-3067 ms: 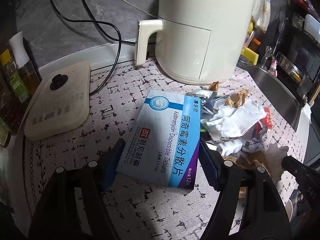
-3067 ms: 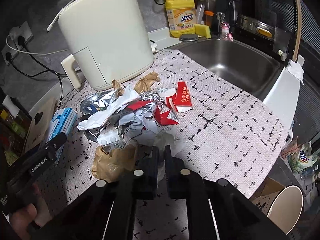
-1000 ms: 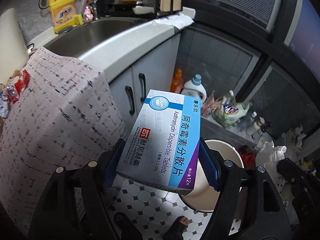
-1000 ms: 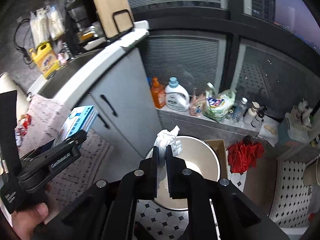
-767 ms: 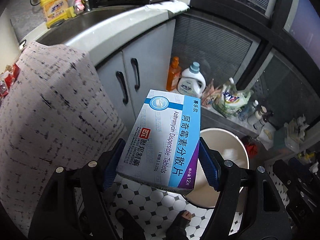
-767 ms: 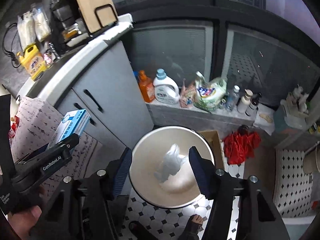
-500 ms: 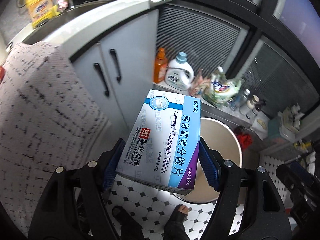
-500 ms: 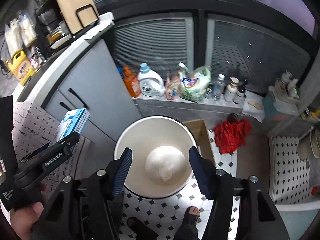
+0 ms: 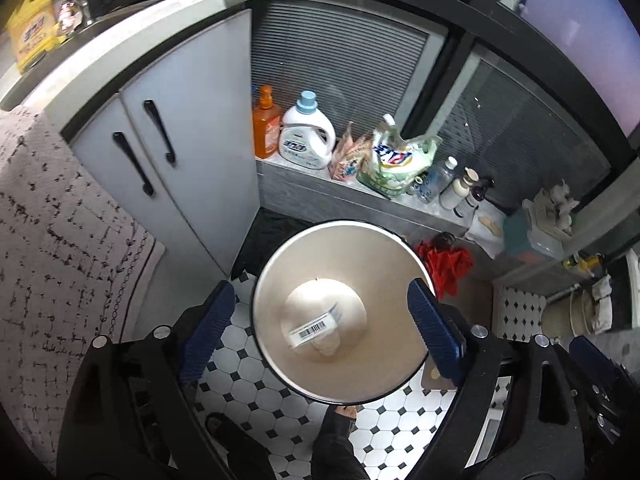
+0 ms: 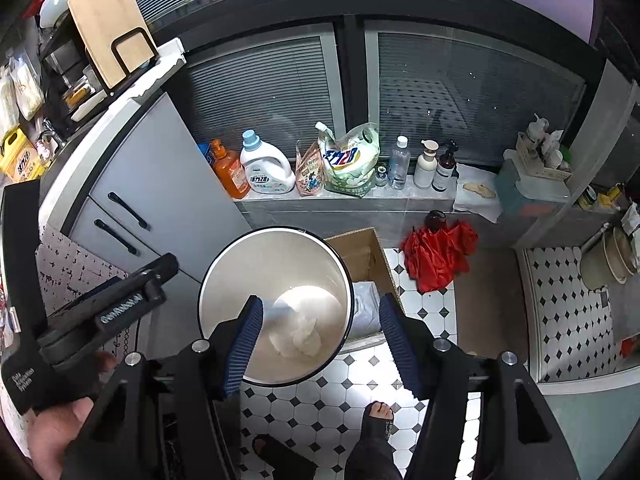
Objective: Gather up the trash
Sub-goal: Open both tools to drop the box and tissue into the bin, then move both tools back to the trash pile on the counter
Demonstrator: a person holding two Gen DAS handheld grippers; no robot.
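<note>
A round cream trash bin (image 9: 340, 272) stands on the tiled floor below both grippers. The medicine box (image 9: 316, 328), barcode side up, lies at its bottom on a white crumpled tissue (image 9: 326, 346). My left gripper (image 9: 322, 330) is open and empty directly above the bin. My right gripper (image 10: 320, 346) is open and empty above the same bin (image 10: 240, 280); the box (image 10: 280, 312) and tissue (image 10: 304, 338) show inside it. The left gripper's body (image 10: 108, 308) shows at the left of the right wrist view.
Grey cabinet doors (image 9: 160, 176) and the counter mat (image 9: 48, 240) are on the left. Detergent bottles (image 9: 306, 136) and bags line a ledge behind the bin. A cardboard box (image 10: 360, 256) and red cloth (image 10: 438, 252) lie by the bin. The person's feet (image 10: 376, 412) stand below.
My left gripper has opened and the medicine box has dropped into the bin. Before that, my right gripper opened and dropped the tissue in. Both had swung from the counter to the bin.
</note>
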